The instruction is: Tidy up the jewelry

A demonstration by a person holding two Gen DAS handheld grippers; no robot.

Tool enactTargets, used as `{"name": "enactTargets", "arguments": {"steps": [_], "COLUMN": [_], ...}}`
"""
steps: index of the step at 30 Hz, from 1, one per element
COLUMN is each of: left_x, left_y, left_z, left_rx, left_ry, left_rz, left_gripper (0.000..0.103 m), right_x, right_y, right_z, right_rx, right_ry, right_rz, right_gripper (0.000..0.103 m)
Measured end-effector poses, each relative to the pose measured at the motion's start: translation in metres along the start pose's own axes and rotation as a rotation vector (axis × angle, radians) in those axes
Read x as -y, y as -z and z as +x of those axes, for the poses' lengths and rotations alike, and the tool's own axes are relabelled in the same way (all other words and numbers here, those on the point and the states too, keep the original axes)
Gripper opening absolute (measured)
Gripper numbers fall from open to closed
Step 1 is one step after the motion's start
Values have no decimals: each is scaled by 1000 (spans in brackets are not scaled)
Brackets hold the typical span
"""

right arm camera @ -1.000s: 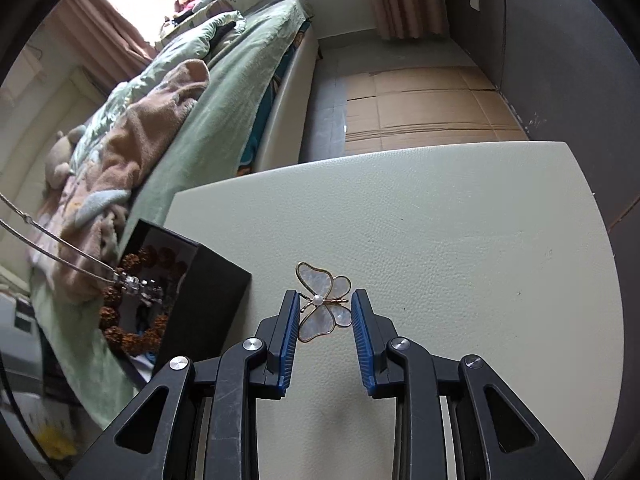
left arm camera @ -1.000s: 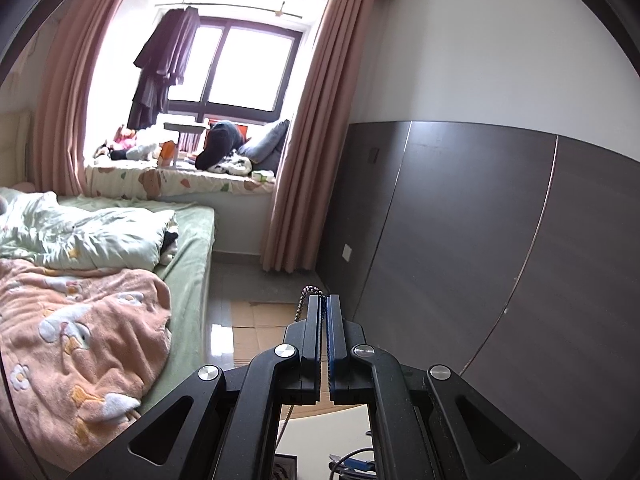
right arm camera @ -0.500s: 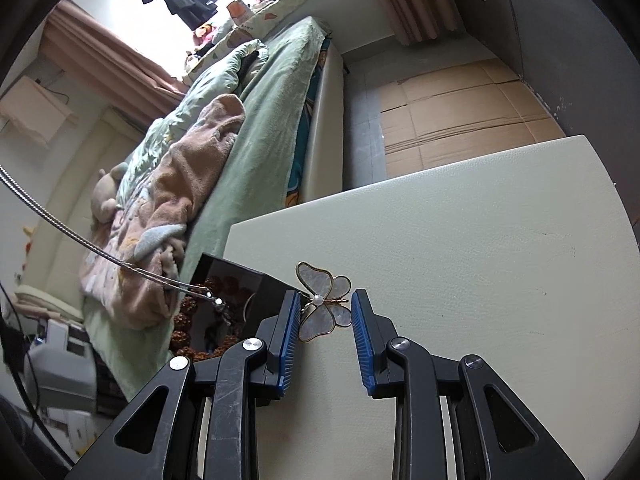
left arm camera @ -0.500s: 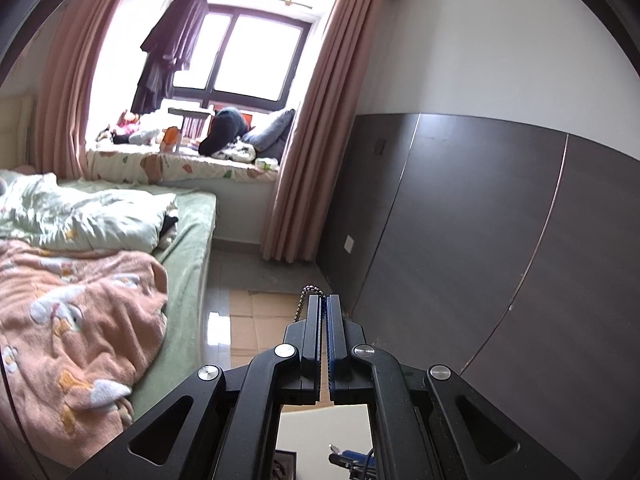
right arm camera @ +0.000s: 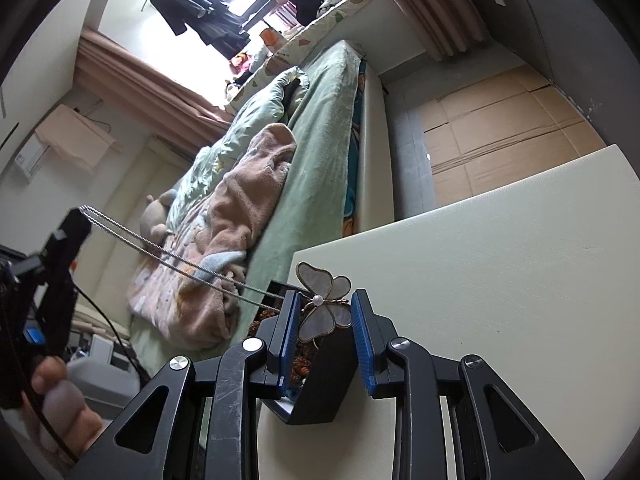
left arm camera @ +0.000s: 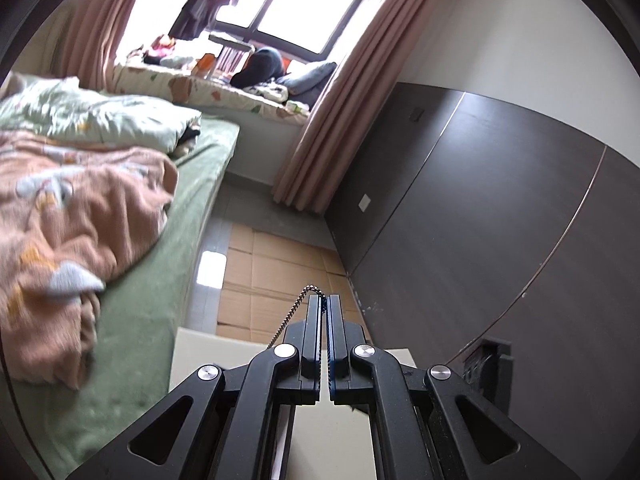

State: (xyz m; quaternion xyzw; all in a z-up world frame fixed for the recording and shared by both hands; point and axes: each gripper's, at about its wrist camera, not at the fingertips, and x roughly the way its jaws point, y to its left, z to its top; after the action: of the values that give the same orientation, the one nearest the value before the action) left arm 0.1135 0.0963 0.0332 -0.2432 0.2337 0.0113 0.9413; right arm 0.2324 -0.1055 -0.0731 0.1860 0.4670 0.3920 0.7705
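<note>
Left wrist view: the left gripper [left arm camera: 323, 304] has its jaws pressed nearly together on a silver chain [left arm camera: 294, 312], which loops over the fingertip and drops out of sight behind the finger on the view's left side. Below the linkage lies the pale table [left arm camera: 192, 354]; most of it is hidden by the gripper body. The bed [left arm camera: 132, 280] and its pink blanket [left arm camera: 68, 216] are blurred. Right wrist view: the right gripper [right arm camera: 325, 312] stands partly open, a butterfly pendant [right arm camera: 323, 304] with pearly wings and a small white bead sitting between its blue pads [right arm camera: 289, 330] — the pendant appears clamped by its edges, though the exact contact points are hard to make out. Two strands of the chain [right arm camera: 168, 252] run taut from the pendant's side up to the left gripper [right arm camera: 60, 248], seen dark and cut off at the view's left edge; blurred fingers [right arm camera: 60, 404] show beneath it. Under the right gripper a black box [right arm camera: 320, 384] stands at the table [right arm camera: 500, 280] corner, brown beads [right arm camera: 300, 360] inside it — largely masked by the left pad and the pendant.
</note>
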Motion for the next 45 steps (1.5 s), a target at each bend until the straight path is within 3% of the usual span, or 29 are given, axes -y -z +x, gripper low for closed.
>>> {"name": "enactTargets", "arguments": {"steps": [9,15,16,17,18,20,21,26,27,28,30,35,37,38,45], "left_x": [-37,-50,-53,-56,-59,-64,-65,-67,-68,-69,-69,-64,-62,-61,-48], "left_y": [26,27,27,27,27,27,25,23,24,26,30,33,34,35,45], "left_z": [41,37,36,34,32,24,19,16,19,21,25,20,17,15,9], "left_rx": [-185,-205,-207,-207,-201,-160,-133,-123,-140,-155,-179,-166,-157,-152,-176], "left_ry": [-92,-140,-141,-144,-146,-147,-148,-197,-204,-210,-225,-246,-255,-262,-279], "left_rz": [-108,-119,-123,-133,-142,-160,-163,-153,-158,-161,-152,-119,-107,-98,-27], "left_gripper": [2,7,11,26,50,77,85,91,91,91,91,94,102,103,103], "right_x": [-8,-17,-19,-21,-24,-29,-31,-41,-41,-42,-41,-31,-29,-28,-16], "right_y": [1,5,6,8,10,13,15,19,19,20,20,20,21,21,28], "right_z": [1,15,19,22,26,33,35,49,51,52,47,32,27,23,1], "right_rx": [32,17,11,5,-3,-13,-15,-40,-48,-56,-44,-23,-10,-3,4], "right_ry": [-70,-110,-110,-110,-109,-102,-101,-71,-61,-41,12,44,61,69,101], "right_rz": [2,2,-1,-5,-10,-23,-28,-69,-71,-75,-86,-52,-52,-49,-20], "right_gripper": [28,28,28,28,28,28,28,28,33,50,68,72,89,92,98]}}
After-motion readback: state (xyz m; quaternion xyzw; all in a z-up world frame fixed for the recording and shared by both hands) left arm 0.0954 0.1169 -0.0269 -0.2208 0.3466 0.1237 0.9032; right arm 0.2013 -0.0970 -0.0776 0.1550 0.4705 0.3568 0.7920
